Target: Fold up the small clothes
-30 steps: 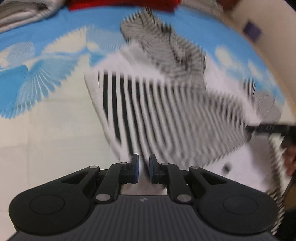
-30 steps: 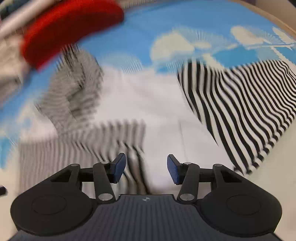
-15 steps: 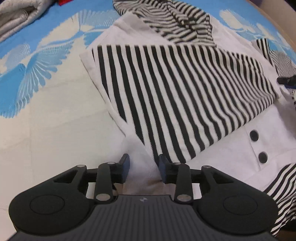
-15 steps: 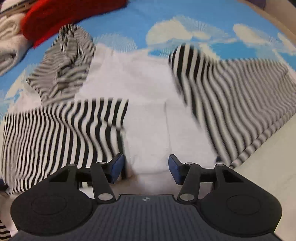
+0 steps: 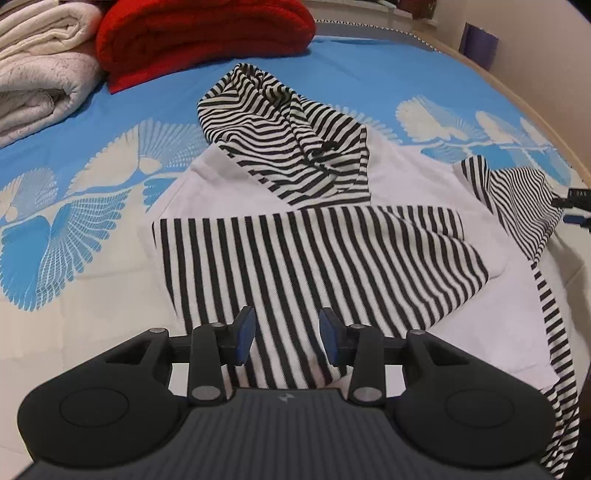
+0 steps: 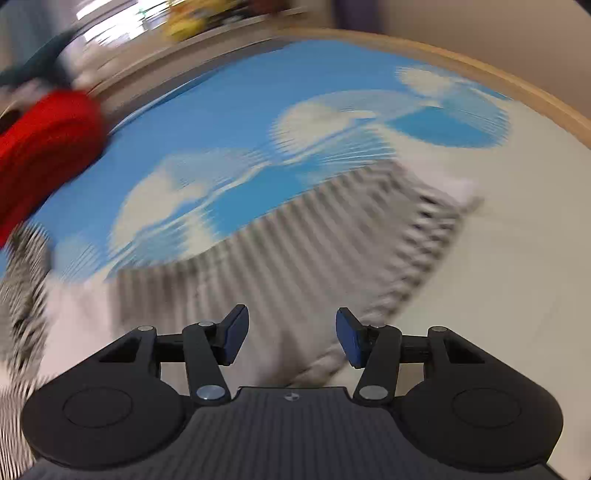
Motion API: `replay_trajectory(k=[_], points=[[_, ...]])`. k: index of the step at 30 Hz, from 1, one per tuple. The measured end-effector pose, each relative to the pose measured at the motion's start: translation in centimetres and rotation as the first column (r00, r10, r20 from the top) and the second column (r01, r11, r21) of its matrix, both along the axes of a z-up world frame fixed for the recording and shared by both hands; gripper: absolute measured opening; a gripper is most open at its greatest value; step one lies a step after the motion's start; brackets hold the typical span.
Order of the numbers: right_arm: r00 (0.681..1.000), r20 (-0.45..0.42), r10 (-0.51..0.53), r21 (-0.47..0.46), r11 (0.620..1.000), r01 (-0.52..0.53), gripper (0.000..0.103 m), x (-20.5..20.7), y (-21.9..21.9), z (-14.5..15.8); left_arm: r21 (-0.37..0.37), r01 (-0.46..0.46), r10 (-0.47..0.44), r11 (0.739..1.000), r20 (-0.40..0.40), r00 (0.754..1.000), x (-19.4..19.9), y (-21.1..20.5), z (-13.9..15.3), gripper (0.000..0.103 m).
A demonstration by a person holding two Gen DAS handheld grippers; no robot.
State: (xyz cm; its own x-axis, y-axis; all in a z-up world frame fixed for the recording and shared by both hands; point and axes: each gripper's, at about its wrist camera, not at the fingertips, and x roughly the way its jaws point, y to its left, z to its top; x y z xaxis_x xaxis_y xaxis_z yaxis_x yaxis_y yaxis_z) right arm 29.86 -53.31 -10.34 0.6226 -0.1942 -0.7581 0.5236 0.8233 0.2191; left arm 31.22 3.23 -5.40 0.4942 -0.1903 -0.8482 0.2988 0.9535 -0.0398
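Across the lower centre, black-and-white striped left sleeve (image 5: pixel 314 258) now lies folded over the white hooded garment (image 5: pixel 413 184); left gripper (image 5: pixel 286 332) has released it, right gripper (image 6: pixel 291 332) likewise spread, empty.

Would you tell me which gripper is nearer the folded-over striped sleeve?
Left. The left gripper hangs open right over the folded-over striped sleeve; the right gripper is off past the garment's far side.

Blue patterned bedspread (image 5: pixel 369 74), wooden bed edge (image 6: pixel 480 74), beige wall (image 5: pixel 535 37).

We see a home bedroom: a bed under a blue bedspread (image 5: pixel 369 74), folded blankets (image 5: pixel 40 66) and a red one (image 5: pixel 203 33) stacked.
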Motion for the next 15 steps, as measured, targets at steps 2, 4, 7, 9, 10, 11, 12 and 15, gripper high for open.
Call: replay_trajectory(k=[2, 4, 7, 9, 10, 11, 12, 15], points=[[0.997, 0.019, -0.074, 0.02, 0.997, 0.074, 0.054, -0.7, -2.5, -0.8, -0.003, 0.0, 0.0, 1.0, 0.0, 1.0, 0.0, -0.2, 0.2, 0.042], [0.99, 0.036, -0.139, 0.039, 0.99, 0.138, 0.054, -1.3, -4.8, -1.6, -0.007, 0.003, -0.003, 1.0, 0.001, 1.0, 0.2, -0.4, 0.2, 0.042], [0.977, 0.035, -0.21, 0.078, 0.975, 0.207, 0.054, -1.3, -6.9, -3.2, -0.013, 0.003, -0.003, 1.0, -0.001, 1.0, 0.4, -0.6, 0.2, 0.043], [0.966, 0.022, -0.256, 0.116, 0.961, 0.252, 0.054, -1.0, -8.2, -4.6, -0.008, 0.006, -0.006, 1.0, -0.003, 1.0, 0.4, -0.8, 0.0, 0.044], [0.963, 0.028, -0.27, 0.128, 0.956, 0.264, 0.054, -0.9, -8.4, -5.0, -0.004, 0.007, -0.007, 1.0, -0.005, 1.0, 0.4, -0.8, -0.1, 0.044], [0.96, 0.05, -0.277, 0.123, 0.955, 0.269, 0.051, -0.8, -8.6, -5.2, 0.001, 0.009, -0.009, 1.0, -0.007, 1.0, 0.4, -0.9, -0.2, 0.044], [0.959, 0.06, -0.277, 0.107, 0.957, 0.269, 0.042, -0.7, -8.7, -5.2, 0.004, 0.012, -0.012, 1.0, -0.007, 1.0, 0.4, -0.9, -0.3, 0.044], [0.957, 0.078, -0.279, 0.09, 0.958, 0.272, 0.008, -0.2, -8.9, -5.5, 0.007, 0.008, -0.008, 1.0, -0.003, 1.0, 0.5, -0.5, -0.3, 0.044]])
